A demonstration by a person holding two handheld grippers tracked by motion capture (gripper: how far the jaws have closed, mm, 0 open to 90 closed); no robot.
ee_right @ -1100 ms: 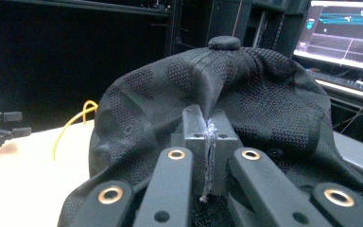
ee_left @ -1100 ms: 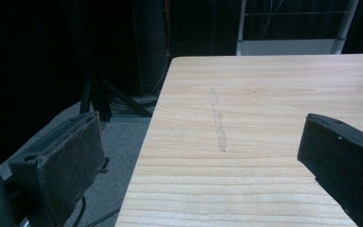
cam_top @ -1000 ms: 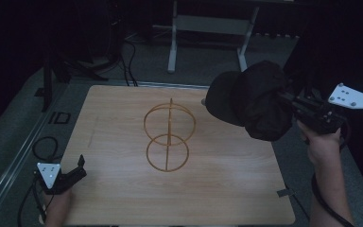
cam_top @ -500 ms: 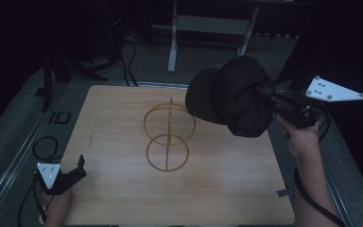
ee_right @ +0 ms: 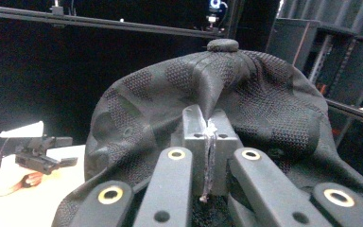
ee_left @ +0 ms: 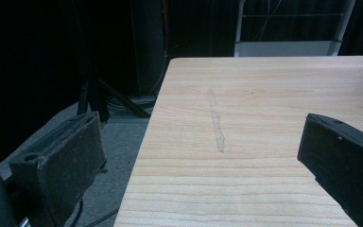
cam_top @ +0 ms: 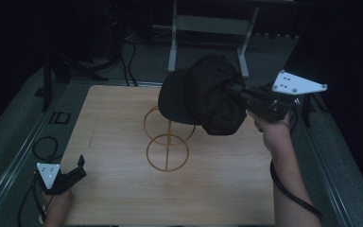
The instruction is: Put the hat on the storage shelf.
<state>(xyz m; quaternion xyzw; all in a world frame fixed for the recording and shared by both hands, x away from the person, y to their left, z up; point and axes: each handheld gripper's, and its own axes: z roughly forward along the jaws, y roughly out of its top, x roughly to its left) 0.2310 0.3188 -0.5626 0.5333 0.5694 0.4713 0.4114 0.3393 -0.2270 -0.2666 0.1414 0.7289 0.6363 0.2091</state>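
Observation:
A black baseball cap [cam_top: 208, 94] hangs in the air over the right half of the wooden table [cam_top: 123, 198]. My right gripper [cam_top: 232, 91] is shut on a fold of its fabric. In the right gripper view the jaws meet on the cap [ee_right: 264, 104], pinching cloth at my right gripper [ee_right: 207, 127]. The cap's brim covers part of the top ring of an orange wire stand [cam_top: 168, 142] upright at the table's middle. My left gripper [cam_top: 78, 168] rests at the table's front left corner, open with nothing between its fingers [ee_left: 71, 165].
A grey metal frame [cam_top: 208, 23] stands on the floor behind the table. Cables [cam_top: 42, 146] lie along the left rail. A dark tripod [ee_left: 94, 90] stands off the table's left edge. The other hand and its gripper [ee_right: 38, 151] appear far off.
My right gripper has carried the cap leftward, from beside the table's right edge to over the wire stand's top ring. The left gripper has stayed put.

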